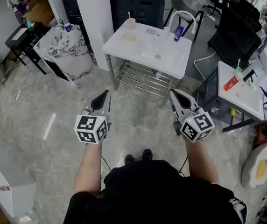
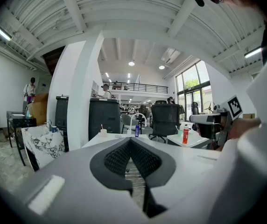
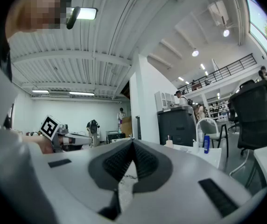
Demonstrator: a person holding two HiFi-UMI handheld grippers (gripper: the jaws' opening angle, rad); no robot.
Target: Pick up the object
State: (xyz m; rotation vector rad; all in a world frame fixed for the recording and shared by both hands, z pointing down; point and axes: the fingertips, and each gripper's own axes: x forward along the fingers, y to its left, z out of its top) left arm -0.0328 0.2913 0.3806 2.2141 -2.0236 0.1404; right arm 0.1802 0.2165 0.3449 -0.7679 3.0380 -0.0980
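Observation:
A white table point(image 1: 171, 64) stands a few steps ahead of me. On it are a cup with a straw point(image 1: 131, 23), a blue bottle point(image 1: 178, 32) and a few small items. My left gripper point(image 1: 107, 93) and right gripper point(image 1: 172, 93) are held side by side at waist height, well short of the table, both shut with nothing between the jaws. The left gripper view looks over its closed tips point(image 2: 131, 140) to the cup point(image 2: 103, 132) and the blue bottle point(image 2: 137, 130). Over the closed right tips point(image 3: 133, 141), the right gripper view shows the blue bottle point(image 3: 207, 144).
A white pillar point(image 1: 96, 13) and a marble-topped table point(image 1: 66, 45) stand left of the white table. A small white table point(image 1: 236, 99) with a red bottle point(image 1: 231, 82) and black office chairs point(image 1: 236, 31) are at the right. A white box point(image 1: 7, 181) sits at the lower left.

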